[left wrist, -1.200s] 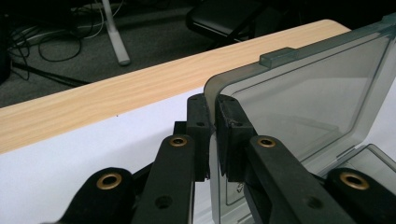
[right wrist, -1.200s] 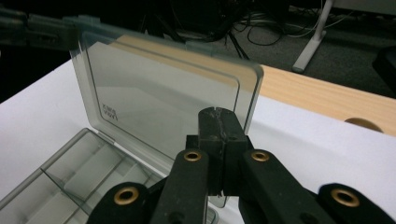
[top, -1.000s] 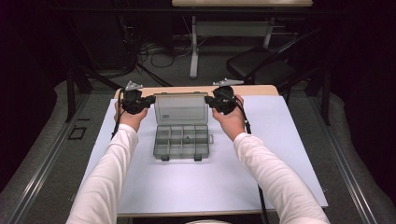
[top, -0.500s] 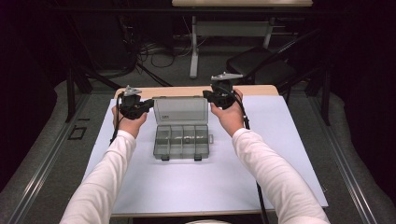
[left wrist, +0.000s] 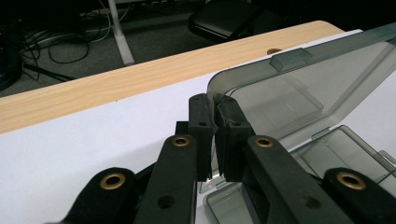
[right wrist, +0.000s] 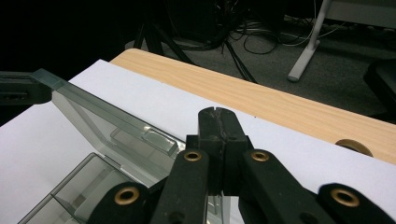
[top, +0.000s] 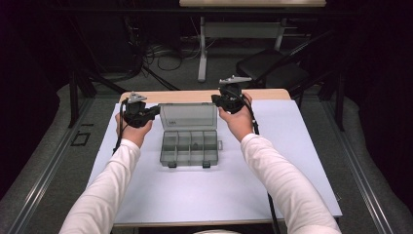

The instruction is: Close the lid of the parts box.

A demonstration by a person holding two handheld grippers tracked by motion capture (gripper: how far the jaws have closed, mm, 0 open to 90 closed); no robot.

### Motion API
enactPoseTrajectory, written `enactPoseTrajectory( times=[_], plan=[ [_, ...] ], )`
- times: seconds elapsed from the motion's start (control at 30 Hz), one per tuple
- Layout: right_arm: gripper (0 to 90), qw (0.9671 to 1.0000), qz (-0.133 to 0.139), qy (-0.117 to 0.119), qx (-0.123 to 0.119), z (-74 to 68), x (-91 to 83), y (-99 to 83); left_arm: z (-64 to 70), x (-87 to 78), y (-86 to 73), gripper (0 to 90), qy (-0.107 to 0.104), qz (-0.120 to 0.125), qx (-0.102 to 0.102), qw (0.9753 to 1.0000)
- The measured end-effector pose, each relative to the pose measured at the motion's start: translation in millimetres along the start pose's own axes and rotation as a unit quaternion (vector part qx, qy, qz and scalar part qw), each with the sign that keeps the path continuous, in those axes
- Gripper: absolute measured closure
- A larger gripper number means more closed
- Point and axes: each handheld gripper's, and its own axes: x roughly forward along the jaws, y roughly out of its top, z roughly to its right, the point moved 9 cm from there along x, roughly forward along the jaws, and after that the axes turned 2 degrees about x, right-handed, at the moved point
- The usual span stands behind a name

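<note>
Box open mid-desk, lid raised between both claws. Left claw clamped on lid's left edge. Right claw pinched tight at lid's right edge, seemingly gripping it. Tray lying just below and nearer.

A wooden table carried a white sheet over nearly all of its top, and a clear plastic compartment box lay open on that sheet.
</note>
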Motion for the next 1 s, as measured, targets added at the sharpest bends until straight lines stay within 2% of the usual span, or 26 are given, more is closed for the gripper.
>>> enactPoseTrajectory(
  times=[0.4, 0.53, 0.6, 0.67, 0.77, 0.87, 1.0],
  plan=[
    [90.0, 0.9999, -0.009, 0.004, 0.005, 0.1, 4.3, -4.9, 1.3, -4.3, -2.8, 83.7, -0.009, -0.001, -0.004, 1.0000],
    [90.0, 0.9999, -0.010, 0.006, 0.006, -0.3, 4.1, -5.4, 0.1, -6.7, -5.7, 76.6, -0.014, -0.007, -0.015, 0.9998],
    [90.0, 0.9999, -0.009, 0.008, 0.007, -0.7, 4.1, -5.9, -0.4, -8.5, -9.5, 72.9, -0.012, -0.010, -0.013, 0.9998],
    [90.0, 0.9999, -0.010, 0.009, 0.007, -1.1, 4.4, -7.2, 1.4, -10.8, -14.1, 69.2, -0.022, -0.019, -0.026, 0.9992],
    [90.0, 0.9998, -0.014, 0.012, 0.005, -2.2, 5.1, -9.9, 3.7, -16.3, -19.5, 68.8, -0.028, -0.009, -0.039, 0.9988],
    [90.0, 0.9997, -0.018, 0.015, 0.003, -3.9, 5.3, -12.3, 6.6, -22.3, -25.9, 69.0, -0.036, -0.013, -0.042, 0.9984],
    [90.0, 0.9996, -0.016, 0.021, 0.004, -7.0, 4.4, -14.3, 8.0, -32.1, -32.5, 75.6, -0.038, -0.024, -0.052, 0.9976]
  ],
)
